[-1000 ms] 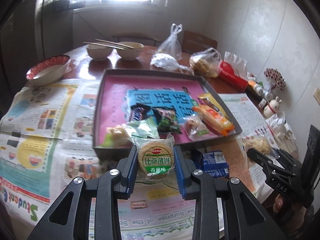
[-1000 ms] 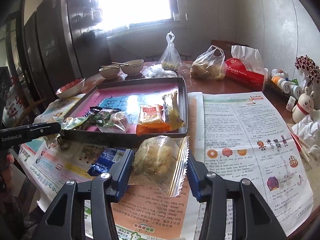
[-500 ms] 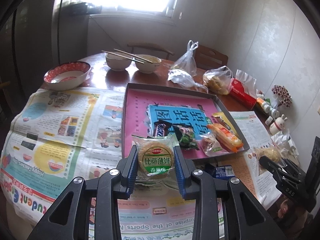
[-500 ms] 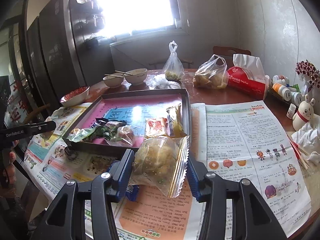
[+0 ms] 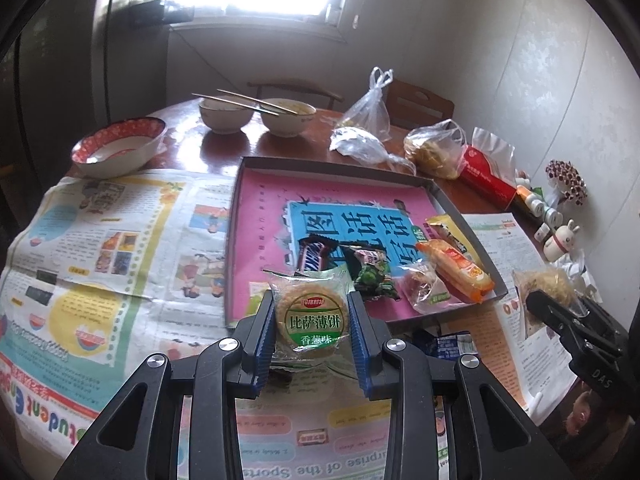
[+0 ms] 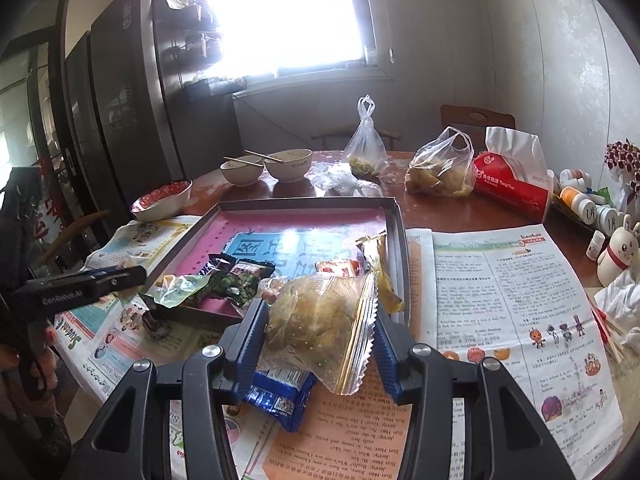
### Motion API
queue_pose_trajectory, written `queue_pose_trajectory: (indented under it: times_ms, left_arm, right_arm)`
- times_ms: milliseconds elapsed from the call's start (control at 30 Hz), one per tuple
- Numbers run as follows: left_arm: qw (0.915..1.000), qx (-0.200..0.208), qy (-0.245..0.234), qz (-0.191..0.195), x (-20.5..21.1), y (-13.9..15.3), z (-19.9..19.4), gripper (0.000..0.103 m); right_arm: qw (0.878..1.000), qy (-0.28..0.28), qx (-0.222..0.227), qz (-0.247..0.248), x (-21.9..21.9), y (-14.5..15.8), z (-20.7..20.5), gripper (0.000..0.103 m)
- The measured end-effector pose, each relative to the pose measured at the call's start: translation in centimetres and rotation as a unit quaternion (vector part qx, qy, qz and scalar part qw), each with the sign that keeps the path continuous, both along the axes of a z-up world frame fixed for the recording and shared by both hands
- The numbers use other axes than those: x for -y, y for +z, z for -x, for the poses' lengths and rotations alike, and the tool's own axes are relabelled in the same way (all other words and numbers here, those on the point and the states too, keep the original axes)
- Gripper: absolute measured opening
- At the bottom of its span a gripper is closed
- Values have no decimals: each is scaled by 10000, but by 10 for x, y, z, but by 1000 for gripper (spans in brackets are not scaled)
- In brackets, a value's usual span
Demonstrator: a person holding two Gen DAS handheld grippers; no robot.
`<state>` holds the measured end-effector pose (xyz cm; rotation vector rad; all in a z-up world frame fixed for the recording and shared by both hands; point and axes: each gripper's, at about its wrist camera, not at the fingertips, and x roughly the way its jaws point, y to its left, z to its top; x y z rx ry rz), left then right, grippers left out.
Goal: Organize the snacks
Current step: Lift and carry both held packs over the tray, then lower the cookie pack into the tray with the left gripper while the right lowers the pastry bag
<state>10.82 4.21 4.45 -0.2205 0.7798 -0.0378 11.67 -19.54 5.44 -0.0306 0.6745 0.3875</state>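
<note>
My left gripper (image 5: 311, 322) is shut on a round cracker packet (image 5: 310, 316) with a green label, held above the near edge of the pink-lined tray (image 5: 248, 240). My right gripper (image 6: 318, 326) is shut on a clear packet of yellowish puffed snack (image 6: 320, 326), lifted above the newspaper by the tray's (image 6: 396, 240) near right corner. Several wrapped snacks lie in the tray: a chocolate bar (image 5: 314, 254), a green packet (image 5: 372, 274) and an orange packet (image 5: 456, 266). A blue packet (image 6: 282, 394) lies on the newspaper under the right gripper.
Newspapers (image 5: 100, 248) cover the near table. Two bowls with chopsticks (image 5: 256, 114) and a red-rimmed bowl (image 5: 120, 146) stand at the back. Plastic bags (image 6: 440, 168), a red tissue pack (image 6: 512, 184), bottles and a rabbit figure (image 6: 618, 252) line the right side.
Both grippers have risen a little with their packets still held, so the tray and table sit lower and farther off in both views. The cracker packet has cleared the tray's edge.
</note>
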Motion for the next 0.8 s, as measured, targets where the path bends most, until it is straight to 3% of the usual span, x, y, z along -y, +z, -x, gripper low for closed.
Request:
queue_pose_trajectory:
  times_ms: [800]
  left_arm:
    - [9994, -242, -202, -131, 17, -30, -49, 35]
  right_arm:
    - [9998, 25, -190, 15, -18, -15, -40, 50]
